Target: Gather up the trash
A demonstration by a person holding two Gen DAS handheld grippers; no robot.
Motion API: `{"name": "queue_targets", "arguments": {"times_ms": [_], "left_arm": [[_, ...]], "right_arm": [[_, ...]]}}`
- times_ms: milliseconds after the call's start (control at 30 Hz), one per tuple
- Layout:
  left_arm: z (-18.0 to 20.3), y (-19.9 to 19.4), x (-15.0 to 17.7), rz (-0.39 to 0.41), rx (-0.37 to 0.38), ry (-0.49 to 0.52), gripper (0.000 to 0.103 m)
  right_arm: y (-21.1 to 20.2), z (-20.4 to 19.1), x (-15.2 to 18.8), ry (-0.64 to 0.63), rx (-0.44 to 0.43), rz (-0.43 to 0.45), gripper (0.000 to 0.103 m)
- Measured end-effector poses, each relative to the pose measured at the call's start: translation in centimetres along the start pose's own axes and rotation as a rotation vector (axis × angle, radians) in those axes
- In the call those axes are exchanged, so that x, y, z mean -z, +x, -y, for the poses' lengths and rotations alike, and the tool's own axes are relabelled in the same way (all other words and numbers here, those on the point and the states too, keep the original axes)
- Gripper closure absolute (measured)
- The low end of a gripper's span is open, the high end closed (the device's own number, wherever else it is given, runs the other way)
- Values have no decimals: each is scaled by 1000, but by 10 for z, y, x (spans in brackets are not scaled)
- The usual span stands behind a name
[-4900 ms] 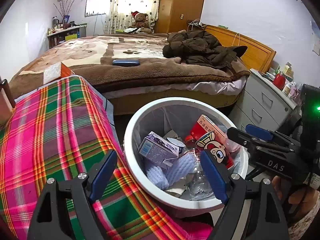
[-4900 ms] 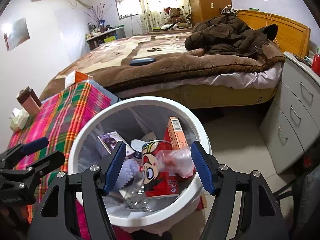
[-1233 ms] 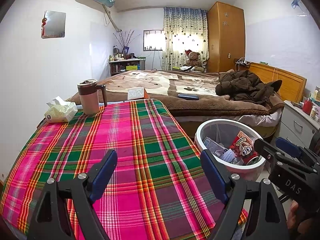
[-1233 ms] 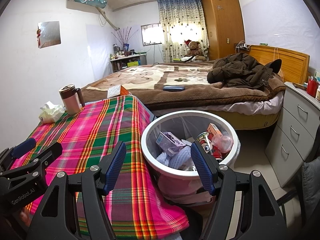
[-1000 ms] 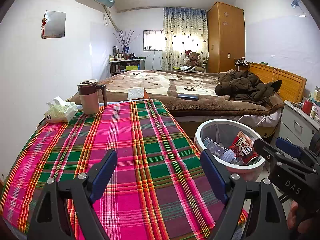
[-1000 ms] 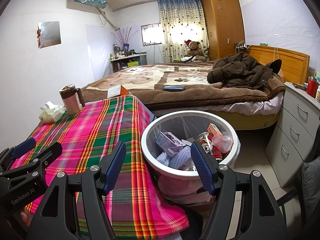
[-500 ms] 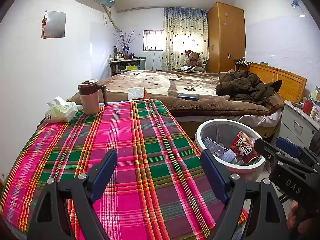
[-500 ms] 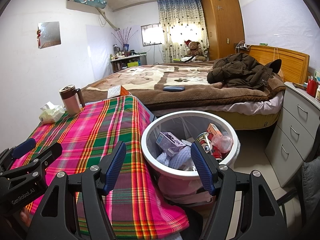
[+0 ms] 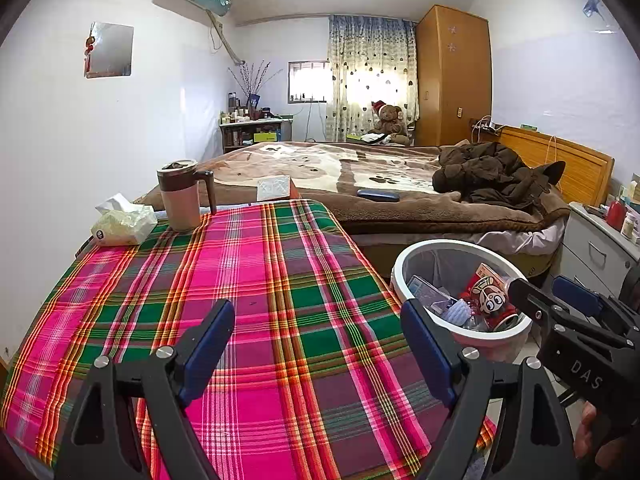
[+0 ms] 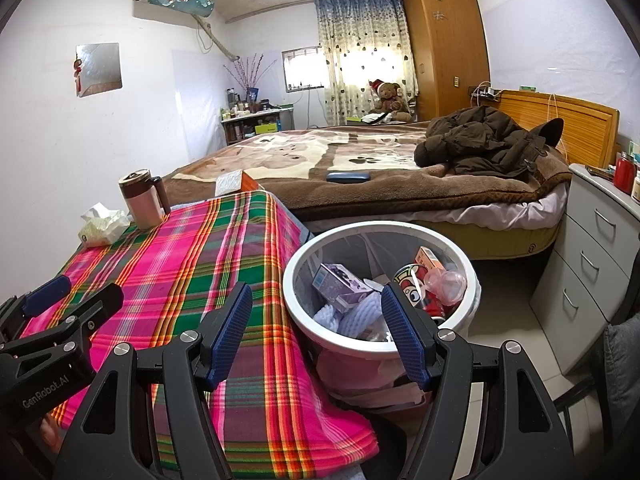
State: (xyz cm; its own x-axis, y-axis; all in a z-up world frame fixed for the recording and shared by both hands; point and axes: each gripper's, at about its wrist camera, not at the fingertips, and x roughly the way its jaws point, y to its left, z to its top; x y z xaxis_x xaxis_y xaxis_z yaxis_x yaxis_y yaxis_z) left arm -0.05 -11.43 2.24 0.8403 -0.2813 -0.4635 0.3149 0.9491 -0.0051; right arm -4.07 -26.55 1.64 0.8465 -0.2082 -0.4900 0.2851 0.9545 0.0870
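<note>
Both the left tongs [image 9: 318, 354] and the right tongs [image 10: 316, 334] are open and hold nothing. The trash bin [image 10: 466, 258] sits at three o'clock of the bench [image 9: 240, 280], already full. Look for leftover trash first.

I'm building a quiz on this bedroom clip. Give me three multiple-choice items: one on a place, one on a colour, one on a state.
1. Where does the mug stand?
A. on the plaid tablecloth, beside the tissue pack
B. on the bed
C. in the bin

2. What colour is the trash bin rim?
A. black
B. white
C. green

3. How are the left gripper and the right gripper?
A. both shut on trash
B. only the left holds a box
C. both open and empty

Answers: 1 A, the mug stands at the cloth's far corner; 2 B, the rim is white; 3 C, nothing lies between either pair of jaws.
</note>
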Motion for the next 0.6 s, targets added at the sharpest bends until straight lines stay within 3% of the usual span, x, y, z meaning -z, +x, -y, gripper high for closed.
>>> {"name": "queue_targets", "arguments": {"times_ms": [600], "left_arm": [[-1,0,0,-5,4,-1,17]], "right_arm": [[-1,0,1,3,2,2,34]]}}
